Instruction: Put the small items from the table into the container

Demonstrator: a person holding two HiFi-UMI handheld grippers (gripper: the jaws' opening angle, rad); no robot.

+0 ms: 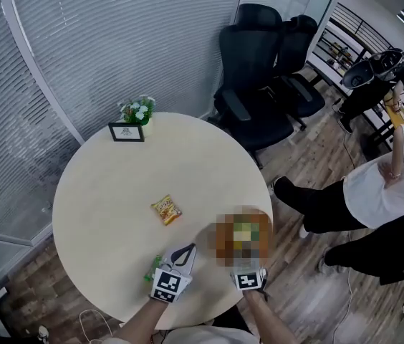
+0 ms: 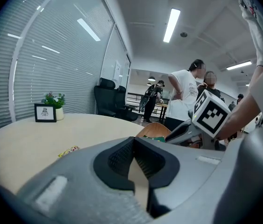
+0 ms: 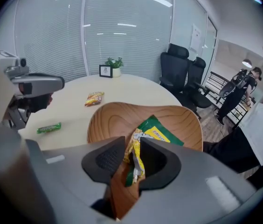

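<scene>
A wooden bowl (image 3: 117, 118) stands at the table's near right edge, with a green packet (image 3: 164, 132) lying in it. My right gripper (image 3: 131, 146) hangs over the bowl. A yellow snack packet (image 3: 134, 155) stands loosely between its jaws, which are slightly apart. My left gripper (image 2: 134, 141) hovers low over the table just left of the bowl, shut and empty. An orange snack packet (image 1: 166, 210) lies mid-table. A green candy bar (image 1: 152, 267) lies near the front edge, just left of the left gripper (image 1: 186, 249).
A framed picture (image 1: 126, 132) and a small potted plant (image 1: 137, 111) stand at the table's far edge. Black office chairs (image 1: 259, 70) are behind the table. People (image 1: 381, 192) stand close on the right, past the bowl.
</scene>
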